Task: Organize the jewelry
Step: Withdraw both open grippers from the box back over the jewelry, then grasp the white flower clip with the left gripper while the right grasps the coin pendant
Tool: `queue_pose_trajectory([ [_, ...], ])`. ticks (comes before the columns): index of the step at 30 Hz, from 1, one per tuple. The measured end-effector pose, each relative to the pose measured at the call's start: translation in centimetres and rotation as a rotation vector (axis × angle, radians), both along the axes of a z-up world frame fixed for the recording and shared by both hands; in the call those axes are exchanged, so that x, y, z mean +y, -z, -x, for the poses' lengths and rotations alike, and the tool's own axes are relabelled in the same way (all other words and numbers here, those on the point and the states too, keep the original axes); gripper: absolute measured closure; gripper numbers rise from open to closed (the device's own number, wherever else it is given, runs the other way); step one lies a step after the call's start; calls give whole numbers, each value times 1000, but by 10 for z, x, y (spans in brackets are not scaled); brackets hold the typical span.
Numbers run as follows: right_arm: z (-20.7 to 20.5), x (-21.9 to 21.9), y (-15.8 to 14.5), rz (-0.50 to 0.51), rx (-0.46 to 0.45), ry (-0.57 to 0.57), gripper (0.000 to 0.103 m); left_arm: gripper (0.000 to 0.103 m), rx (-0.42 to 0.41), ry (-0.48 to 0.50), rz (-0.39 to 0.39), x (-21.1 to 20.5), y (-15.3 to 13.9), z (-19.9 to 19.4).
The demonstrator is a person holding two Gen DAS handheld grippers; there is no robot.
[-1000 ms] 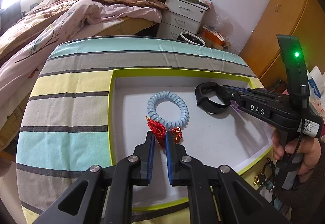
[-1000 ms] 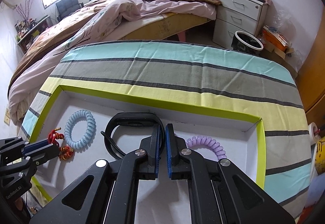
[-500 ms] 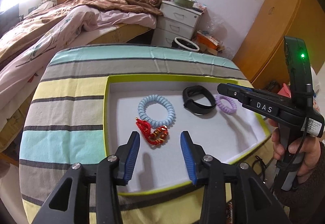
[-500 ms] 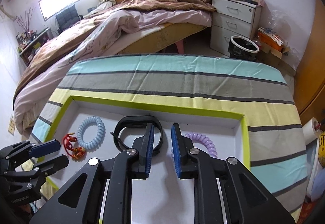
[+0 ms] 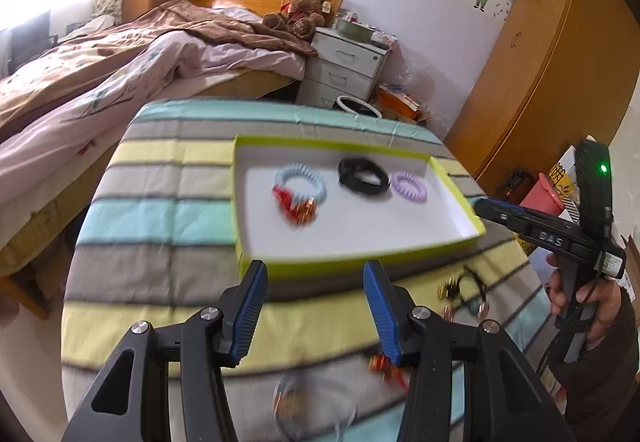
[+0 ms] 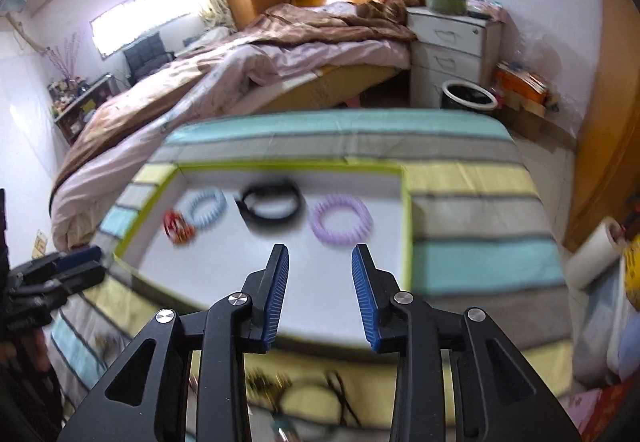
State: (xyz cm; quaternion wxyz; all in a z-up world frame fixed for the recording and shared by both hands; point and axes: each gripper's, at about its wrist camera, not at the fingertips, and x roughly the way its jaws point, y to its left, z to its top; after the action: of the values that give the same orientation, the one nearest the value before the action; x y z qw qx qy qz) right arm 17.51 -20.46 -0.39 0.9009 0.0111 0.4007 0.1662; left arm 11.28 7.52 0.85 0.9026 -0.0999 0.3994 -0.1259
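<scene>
With my left gripper point(image 5: 314, 310) and right gripper point(image 6: 320, 296) both spread wide and holding nothing, I judged the loose trinkets point(image 5: 460, 292) on the striped cloth point(image 5: 160, 217) before the tray point(image 5: 400, 254) light, limp and snag-prone, best pinched at a bead cluster.

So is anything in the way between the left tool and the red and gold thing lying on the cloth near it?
Nothing visible blocks it. The left tool is open, and the red and gold piece lies on the striped cloth, partly hidden behind its right finger.
</scene>
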Motion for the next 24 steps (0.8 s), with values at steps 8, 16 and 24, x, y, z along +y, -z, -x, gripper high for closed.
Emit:
queue_pose_trajectory([
  [8,44,-24,18,-88,41,-17,69,53,27,-37,18,12,13,39],
  [16,63,-10,33,-128,82,-138,69,53,46,-45,36,10,26,60],
  [24,64,11,42,21,83,-178,69,53,53,-60,26,13,29,69],
])
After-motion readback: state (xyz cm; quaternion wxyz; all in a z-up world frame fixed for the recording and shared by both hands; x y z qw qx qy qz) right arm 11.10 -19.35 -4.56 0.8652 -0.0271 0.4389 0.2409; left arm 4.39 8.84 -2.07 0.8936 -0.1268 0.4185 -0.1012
